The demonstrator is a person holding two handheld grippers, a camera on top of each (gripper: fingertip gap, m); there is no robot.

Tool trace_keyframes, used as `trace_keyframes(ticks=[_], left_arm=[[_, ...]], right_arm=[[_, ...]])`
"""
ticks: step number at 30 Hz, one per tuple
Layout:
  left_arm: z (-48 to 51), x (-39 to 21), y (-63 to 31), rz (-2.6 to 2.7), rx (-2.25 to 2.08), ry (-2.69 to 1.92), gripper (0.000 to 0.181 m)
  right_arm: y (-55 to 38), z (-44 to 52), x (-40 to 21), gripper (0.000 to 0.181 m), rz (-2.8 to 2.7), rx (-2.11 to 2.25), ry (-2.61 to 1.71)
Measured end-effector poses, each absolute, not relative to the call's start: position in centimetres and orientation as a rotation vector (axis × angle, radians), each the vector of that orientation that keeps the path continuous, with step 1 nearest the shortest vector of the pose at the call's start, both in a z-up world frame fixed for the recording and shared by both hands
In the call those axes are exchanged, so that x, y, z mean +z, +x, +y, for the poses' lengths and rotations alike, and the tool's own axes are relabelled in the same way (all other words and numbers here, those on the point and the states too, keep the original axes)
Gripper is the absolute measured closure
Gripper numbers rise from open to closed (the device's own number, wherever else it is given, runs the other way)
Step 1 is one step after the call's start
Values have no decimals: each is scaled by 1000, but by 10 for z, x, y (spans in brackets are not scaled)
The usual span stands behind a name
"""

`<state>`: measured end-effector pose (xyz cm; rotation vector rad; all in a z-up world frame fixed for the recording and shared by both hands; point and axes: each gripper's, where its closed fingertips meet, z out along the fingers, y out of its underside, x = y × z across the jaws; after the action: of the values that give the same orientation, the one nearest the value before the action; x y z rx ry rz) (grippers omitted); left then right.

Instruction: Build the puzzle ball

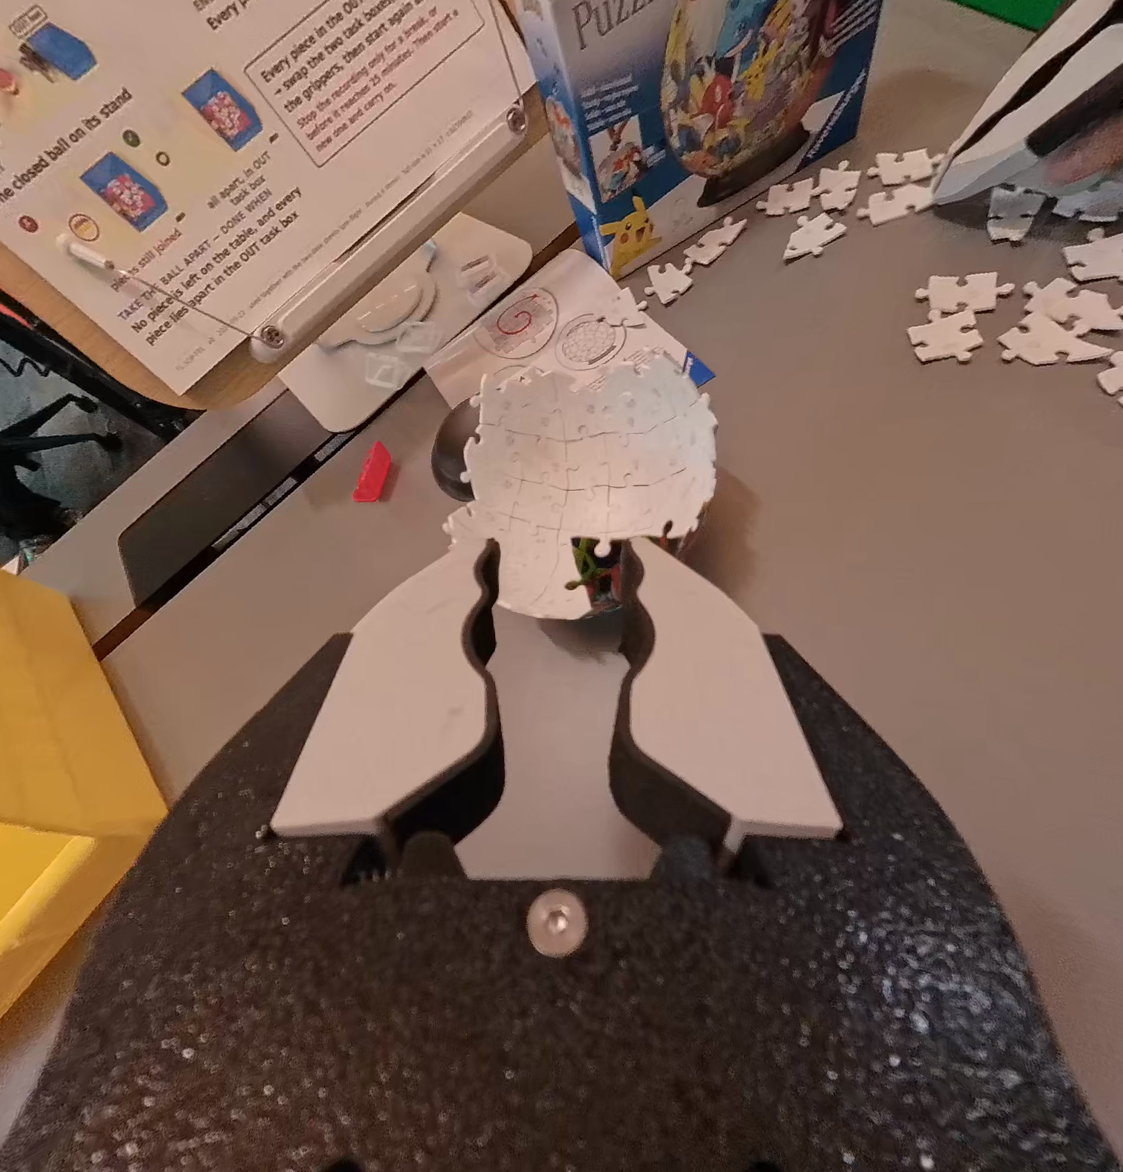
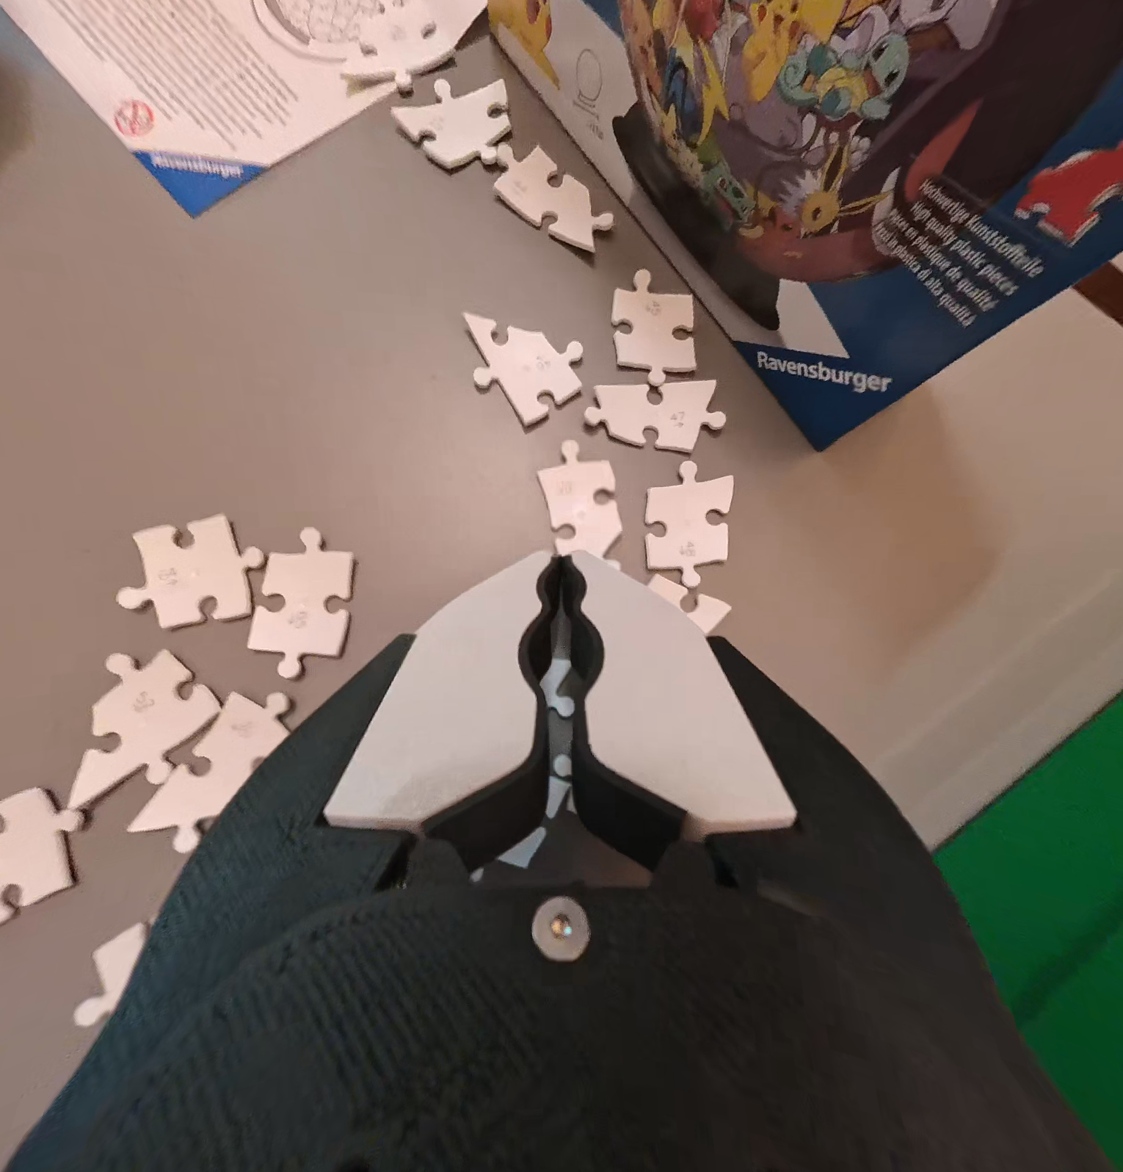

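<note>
Your left gripper (image 1: 562, 583) is clamping the half-built white plastic puzzle-ball shell (image 1: 587, 469) by its lower edge, concave white inside facing you, above the grey table (image 1: 863, 571). Your right gripper (image 2: 564, 564) is pinching a flat puzzle piece (image 2: 562, 704), tips angled down over loose white pieces (image 2: 654, 415).

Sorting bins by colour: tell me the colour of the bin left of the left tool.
Yellow bin, best seen in the left wrist view.

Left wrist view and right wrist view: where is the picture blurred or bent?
Left wrist view: the half-built ball is fairly sharp, the table edge bends from wide-angle distortion. Right wrist view: the loose pieces at the lower left edge smear, the box looks soft.
</note>
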<state>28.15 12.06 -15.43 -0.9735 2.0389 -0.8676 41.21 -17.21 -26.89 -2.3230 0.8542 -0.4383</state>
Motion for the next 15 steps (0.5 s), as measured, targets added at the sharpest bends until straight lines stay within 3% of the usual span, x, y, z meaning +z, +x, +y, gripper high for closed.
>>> trace_keyframes(ticks=[4,6,9,13,15], left_arm=[[116,-158,279,2058,-849,-949,145],[114,-159,277,2062,-859,-947,145],[113,-162,276,2077,-862,-949,145],[112,-168,273,2094,-854,-942,145],[112,-171,272,2105,-845,-947,144]], right_arm=[[409,-170,-262,177,815,-446,-2296],[412,-169,-259,157,796,-446,-2295],[418,-177,-269,142,692,-490,-2438],[422,-170,-272,141,638,-370,-2450],[419,-169,-274,149,631,-273,-2472]])
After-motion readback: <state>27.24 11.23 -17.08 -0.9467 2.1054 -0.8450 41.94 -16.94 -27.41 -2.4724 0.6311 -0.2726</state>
